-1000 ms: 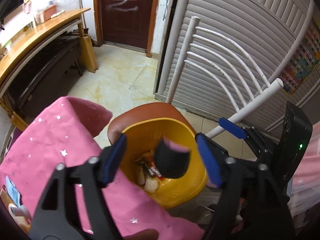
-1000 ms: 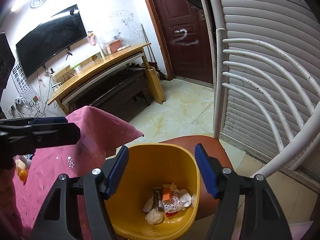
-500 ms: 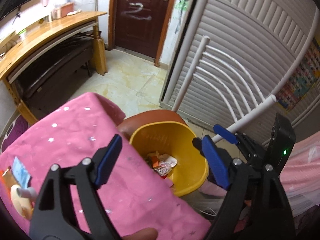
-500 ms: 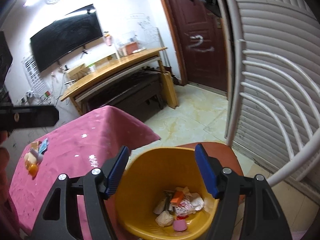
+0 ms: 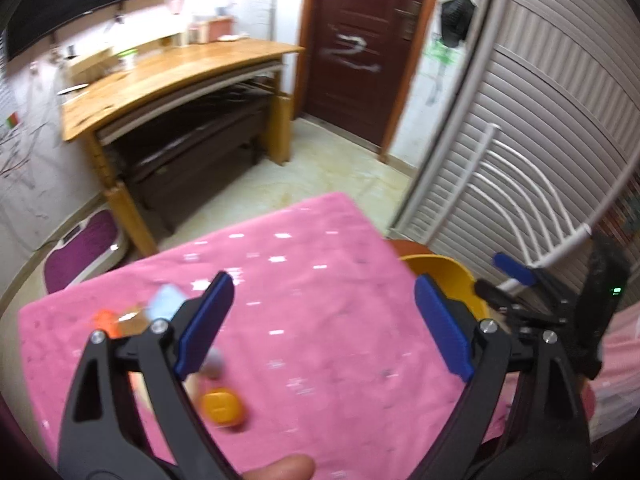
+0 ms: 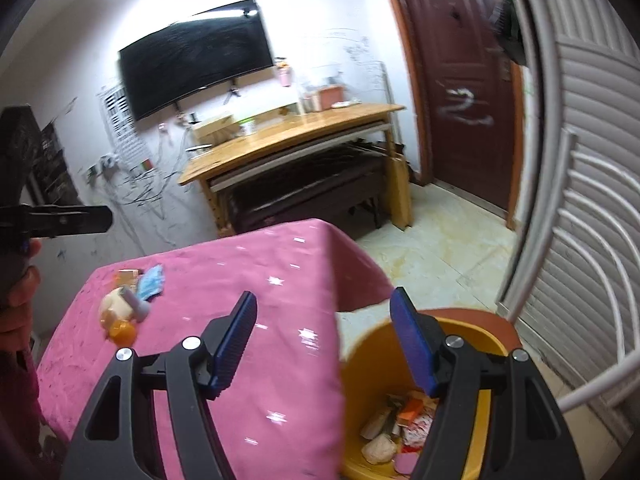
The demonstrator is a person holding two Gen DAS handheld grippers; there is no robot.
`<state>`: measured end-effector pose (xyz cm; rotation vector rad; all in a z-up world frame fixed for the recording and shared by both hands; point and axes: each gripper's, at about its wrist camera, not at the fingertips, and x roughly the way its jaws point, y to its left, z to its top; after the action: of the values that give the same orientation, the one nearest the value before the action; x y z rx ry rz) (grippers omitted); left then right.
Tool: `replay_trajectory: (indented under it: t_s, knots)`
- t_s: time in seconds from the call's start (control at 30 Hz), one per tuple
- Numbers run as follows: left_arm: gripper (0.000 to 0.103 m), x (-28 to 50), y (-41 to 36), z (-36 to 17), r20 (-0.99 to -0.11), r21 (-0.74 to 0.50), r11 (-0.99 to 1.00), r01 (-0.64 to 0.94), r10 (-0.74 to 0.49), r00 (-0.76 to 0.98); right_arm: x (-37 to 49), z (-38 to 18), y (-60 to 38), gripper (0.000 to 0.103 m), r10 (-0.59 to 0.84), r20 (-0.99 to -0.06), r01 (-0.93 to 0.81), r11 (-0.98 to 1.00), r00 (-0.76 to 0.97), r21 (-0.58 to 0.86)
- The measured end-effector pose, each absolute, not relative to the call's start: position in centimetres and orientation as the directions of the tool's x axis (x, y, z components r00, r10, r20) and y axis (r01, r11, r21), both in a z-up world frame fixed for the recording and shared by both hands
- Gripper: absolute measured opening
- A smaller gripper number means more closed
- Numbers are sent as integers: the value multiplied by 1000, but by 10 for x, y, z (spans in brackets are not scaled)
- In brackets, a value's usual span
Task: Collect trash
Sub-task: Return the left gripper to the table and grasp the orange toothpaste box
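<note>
Litter of several kinds is left in a small heap near the far left corner of the pink star-printed cloth-covered surface (image 6: 256,280): a crumpled pale blue wrapper (image 6: 151,281), a cream rounded lump (image 6: 114,307), a grey short cylinder (image 6: 136,303), an orange round cap (image 6: 123,332) and an orange-brown small packet (image 6: 127,277). The heap is kept well apart from the right edge, beside which the yellow plastic bin (image 6: 372,364) is stood on a reddish-brown chair seat (image 6: 472,314). That placing seems chosen so that pieces can be carried straight off the edge and dropped in. Paper scraps and wrappers (image 6: 400,424) are already held in the bottom of the bin, so part of the collecting is judged done.

The left tool (image 5: 320,324) is held over the surface, angled down toward the heap, which lies blurred just beside and below its left pad. Its jaws have just been opening, and nothing is seen between them, only bare cloth. They are spread wide, presumably in readiness for the next piece. The right tool (image 6: 324,344) is held above the right edge, half over the bin, with its jaws parted and nothing between them. It is probably kept there out of the left tool's way.
</note>
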<state>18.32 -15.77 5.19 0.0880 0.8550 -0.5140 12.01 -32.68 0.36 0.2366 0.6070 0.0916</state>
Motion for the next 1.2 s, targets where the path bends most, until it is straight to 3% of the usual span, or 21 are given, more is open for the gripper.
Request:
replay_trajectory:
  t_s: [0.43,0.83,1.0,1.13,1.2]
  knots:
    - [91,193,-40,42,-758,-83,952,294,-252,602,155,18,-208,64,345,-578,-266,939,740,221]
    - [91,214,3,-13,-859,-62,983,174,-142,492,167,0,-128,64,439,-647,-411,888,623,207]
    - [83,225,4,-26,-884,-46,989,139,-105,456,168,-6,-114,64,487,-655,-456,858,577,237]
    - [69,234,4,-36,-897,-50,992,112,-94,432,166,-10,-101,64,503,-670,-489,841,546,232]
    - [68,236,2,-38,-897,-53,993,107,-95,431,166,-13,-96,64,505,-678,-503,835,534,225]
